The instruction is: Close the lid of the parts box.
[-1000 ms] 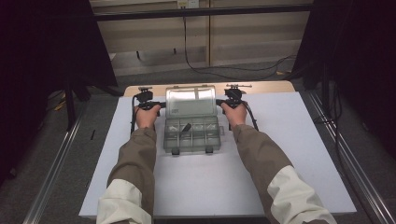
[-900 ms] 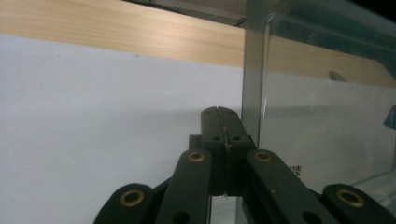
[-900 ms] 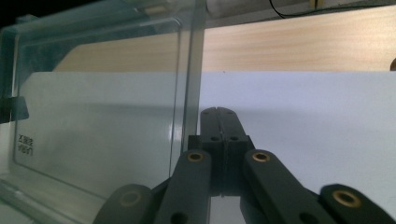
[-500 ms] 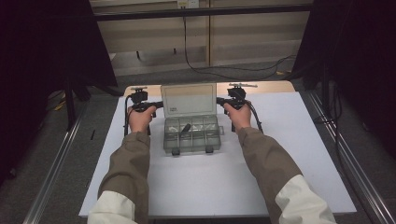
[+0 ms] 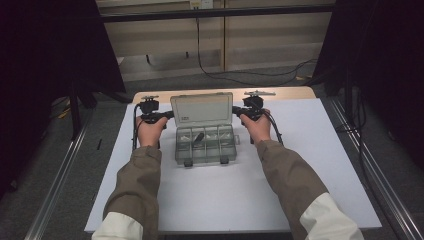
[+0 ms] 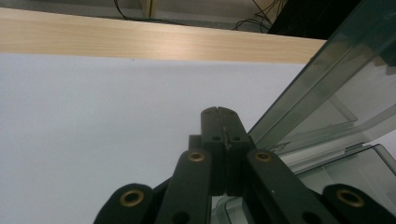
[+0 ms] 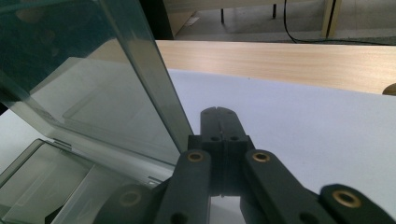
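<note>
A clear plastic compartment box (image 5: 205, 150) lies on the white sheet (image 5: 300, 150), its lid (image 5: 201, 108) raised nearly upright at the far side. One compartment holds a small dark object (image 5: 198, 137). My left gripper (image 5: 167, 115) is shut with nothing in it, and its tip is at the lid's left edge. My right gripper (image 5: 236, 111) is also shut and empty, at the lid's right edge. In the left gripper view the closed jaws (image 6: 219, 112) point past the lid (image 6: 327, 79). In the right gripper view the closed jaws (image 7: 220, 112) sit just beside the lid's edge (image 7: 154, 84).
A wooden table edge (image 5: 290, 92) runs behind the white sheet. Cables (image 5: 220, 75) lie on the floor beyond. Metal rails (image 5: 370, 165) flank the table on both sides. Dark curtains stand at left and right.
Both hands have moved a little up and toward the far side. The lid has swung from a tilt to nearly upright.
</note>
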Motion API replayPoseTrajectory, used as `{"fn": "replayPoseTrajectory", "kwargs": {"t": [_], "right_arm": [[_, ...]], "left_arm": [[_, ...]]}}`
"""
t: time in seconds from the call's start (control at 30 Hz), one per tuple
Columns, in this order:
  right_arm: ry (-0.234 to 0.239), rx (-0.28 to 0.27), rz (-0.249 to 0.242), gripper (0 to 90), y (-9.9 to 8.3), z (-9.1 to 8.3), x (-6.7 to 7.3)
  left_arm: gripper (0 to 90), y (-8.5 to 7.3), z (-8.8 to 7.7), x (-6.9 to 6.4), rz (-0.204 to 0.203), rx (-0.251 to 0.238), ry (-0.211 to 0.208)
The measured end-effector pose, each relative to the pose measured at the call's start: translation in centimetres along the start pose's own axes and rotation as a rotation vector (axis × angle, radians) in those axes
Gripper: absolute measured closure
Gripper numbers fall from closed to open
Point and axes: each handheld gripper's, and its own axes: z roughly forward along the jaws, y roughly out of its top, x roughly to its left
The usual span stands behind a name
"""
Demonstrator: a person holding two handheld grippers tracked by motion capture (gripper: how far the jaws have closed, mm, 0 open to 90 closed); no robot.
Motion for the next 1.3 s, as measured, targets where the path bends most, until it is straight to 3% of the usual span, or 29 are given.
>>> {"fn": "replayPoseTrajectory", "kwargs": {"t": [0.47,1.3], "right_arm": [[-0.003,0.006,-0.016,90.0,-0.4,-0.9,0.6],[-0.004,0.012,-0.05,90.0,-1.6,-2.1,1.2]], "left_arm": [[90.0,-0.5,-0.7,-0.7,0.001,0.003,0.031],[90.0,-1.4,-1.7,-1.0,-0.007,0.029,0.019]]}}
